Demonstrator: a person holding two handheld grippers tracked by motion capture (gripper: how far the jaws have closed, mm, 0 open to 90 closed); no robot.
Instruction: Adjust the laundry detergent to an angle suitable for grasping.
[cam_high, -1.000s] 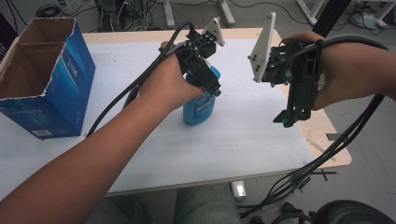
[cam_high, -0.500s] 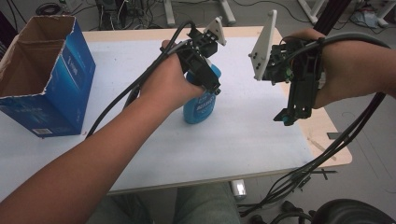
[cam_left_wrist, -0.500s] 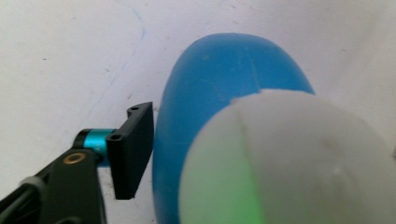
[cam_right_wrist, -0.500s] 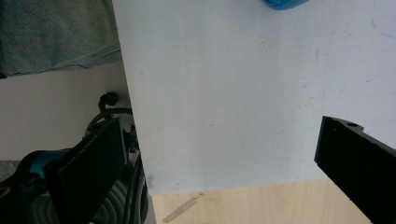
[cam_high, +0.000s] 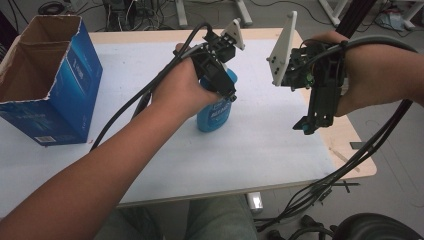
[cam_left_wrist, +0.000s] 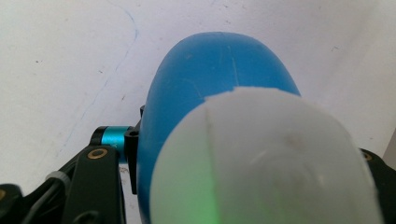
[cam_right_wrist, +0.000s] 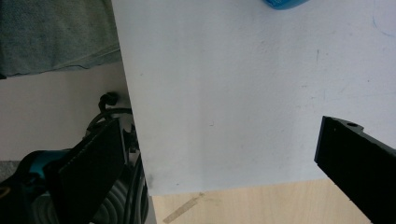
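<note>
A blue plastic bottle (cam_high: 216, 116) with a white cap stands upright on the white table (cam_high: 260, 150), a little right of centre. My left gripper (cam_high: 220, 86) comes down over its top. Its jaws have just been closing, and they now press on the bottle (cam_left_wrist: 210, 84) just below the white cap (cam_left_wrist: 266, 158). My right gripper (cam_high: 307, 125) hangs above the table's right edge and points down. In the right gripper view this gripper (cam_right_wrist: 219, 163) stands open, with bare table between its fingers (cam_right_wrist: 93, 158). The bottle's edge (cam_right_wrist: 282, 3) peeks in at the top.
An open blue cardboard box (cam_high: 47, 87) stands at the table's left end. Black cables (cam_high: 325, 185) trail off the front right corner to the floor. The person's lap (cam_right_wrist: 51, 32) lies below the near edge.
</note>
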